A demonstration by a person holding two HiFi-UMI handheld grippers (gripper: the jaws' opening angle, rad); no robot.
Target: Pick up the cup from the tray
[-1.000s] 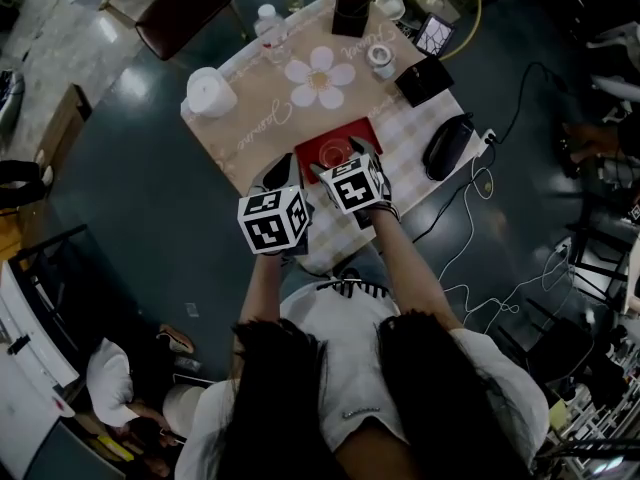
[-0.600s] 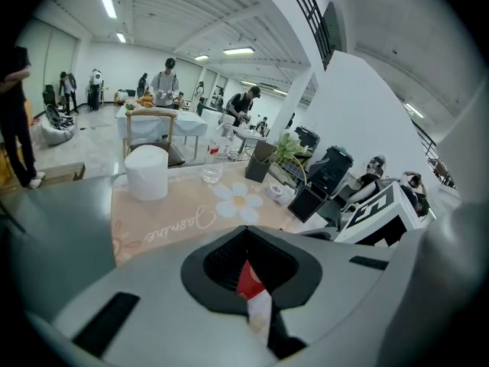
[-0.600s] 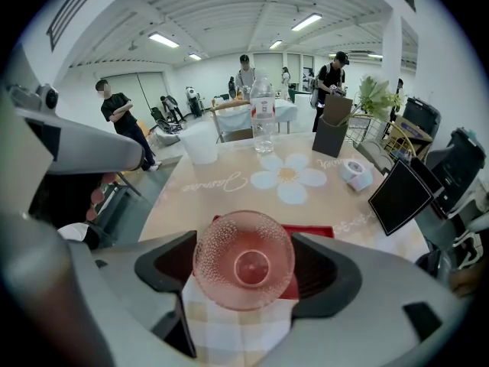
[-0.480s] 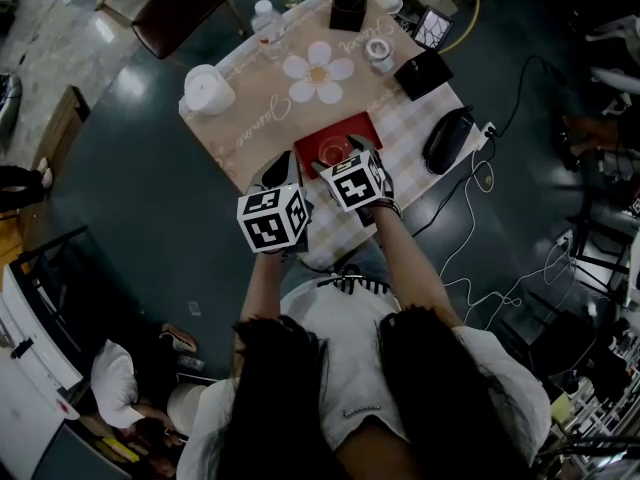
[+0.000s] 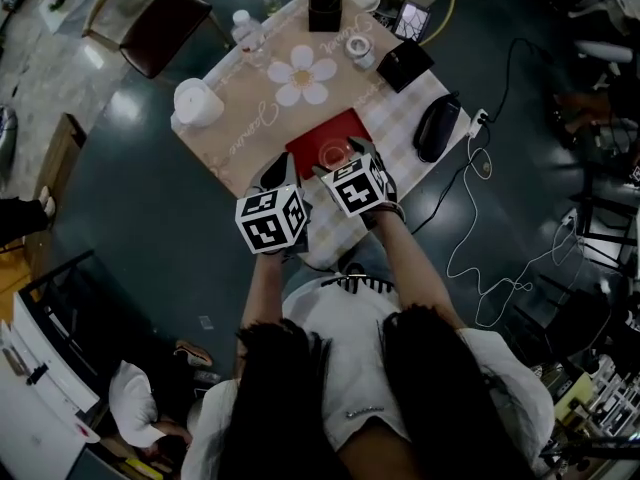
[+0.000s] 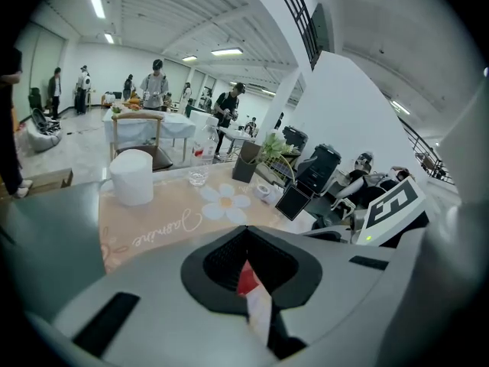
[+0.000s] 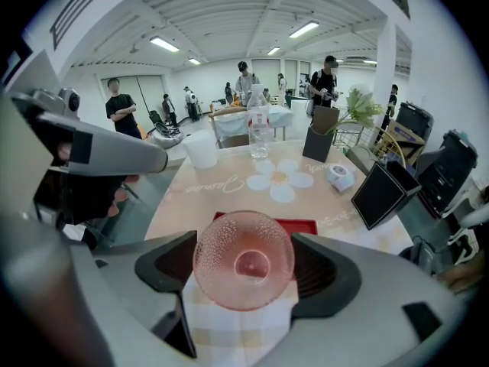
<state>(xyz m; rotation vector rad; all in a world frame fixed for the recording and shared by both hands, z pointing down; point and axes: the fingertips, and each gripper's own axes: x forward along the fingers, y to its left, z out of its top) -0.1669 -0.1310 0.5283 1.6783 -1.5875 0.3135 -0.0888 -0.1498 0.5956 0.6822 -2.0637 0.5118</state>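
Note:
A pink dimpled glass cup (image 7: 243, 260) sits between the jaws of my right gripper (image 7: 244, 281), which is shut on it, with the cup's base facing the camera. Behind the cup lies the red tray (image 7: 306, 225) on the checked cloth. In the head view the right gripper (image 5: 348, 160) reaches over the near edge of the red tray (image 5: 318, 136), and the cup (image 5: 333, 155) shows only faintly at its tips. My left gripper (image 5: 277, 175) hovers just left of the tray, near the table edge. Its jaws (image 6: 248, 270) stand together with nothing between them.
On the flower-print runner stand a white cylinder (image 5: 197, 102), a water bottle (image 5: 246, 30), a tape roll (image 5: 358, 50) and black boxes (image 5: 405, 64). A black oval object (image 5: 432, 126) lies right of the tray. A chair (image 5: 160, 18) stands beyond the table, and cables (image 5: 470, 238) trail over the floor.
The head view has shifted, so the table sits higher and further left in frame. The right gripper has drawn slightly back from the tray with the cup. The left gripper has barely moved.

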